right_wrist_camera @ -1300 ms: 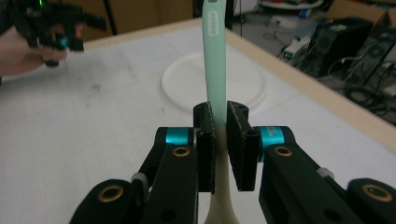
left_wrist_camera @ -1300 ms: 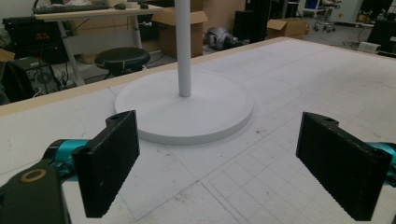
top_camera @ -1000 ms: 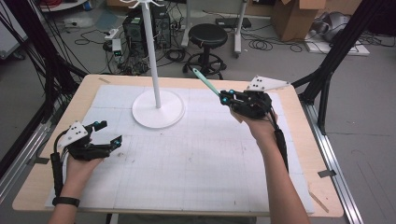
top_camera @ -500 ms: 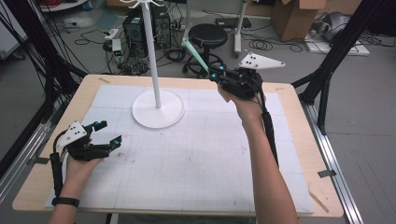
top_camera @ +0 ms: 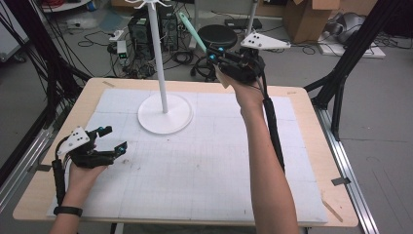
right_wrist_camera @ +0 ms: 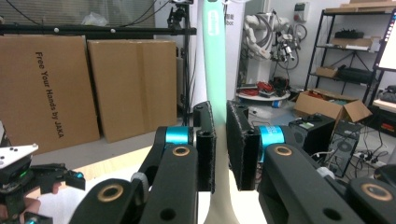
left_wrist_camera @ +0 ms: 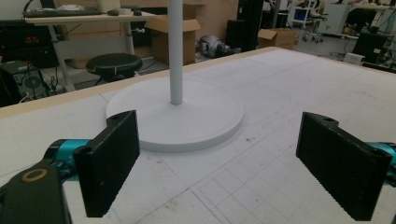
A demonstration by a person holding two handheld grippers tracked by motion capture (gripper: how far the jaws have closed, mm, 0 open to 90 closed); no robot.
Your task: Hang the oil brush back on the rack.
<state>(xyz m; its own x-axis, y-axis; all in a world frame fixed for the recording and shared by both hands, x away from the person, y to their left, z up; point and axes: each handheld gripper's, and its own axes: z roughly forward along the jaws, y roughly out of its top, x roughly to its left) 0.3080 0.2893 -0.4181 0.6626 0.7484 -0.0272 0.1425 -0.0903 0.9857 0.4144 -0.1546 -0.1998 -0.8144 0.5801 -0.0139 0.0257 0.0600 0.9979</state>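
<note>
The right gripper (top_camera: 214, 52) is being held high over the far edge of the table (top_camera: 311, 122), its jaws pinching a slim mint-green utensil (top_camera: 191, 31) — probably a long-handled spoon or shoehorn, though its upper end is running out of the right gripper view. In that view the pale handle (right_wrist_camera: 215, 84) is standing upright between the black pads, which are closing on it partway along its length. It is looking light, stiff and smooth, likely plastic, so it may be prone to swivelling in a narrow pinch; a hold nearer the middle would probably steady it. The white stand (top_camera: 164, 113) is sitting on the gridded mat just left of the raised hand, its pole topped with hooks. The left gripper (top_camera: 108, 140) is resting low at the near left corner — jaws spread, nothing between them. No containers are appearing on the table.
</note>
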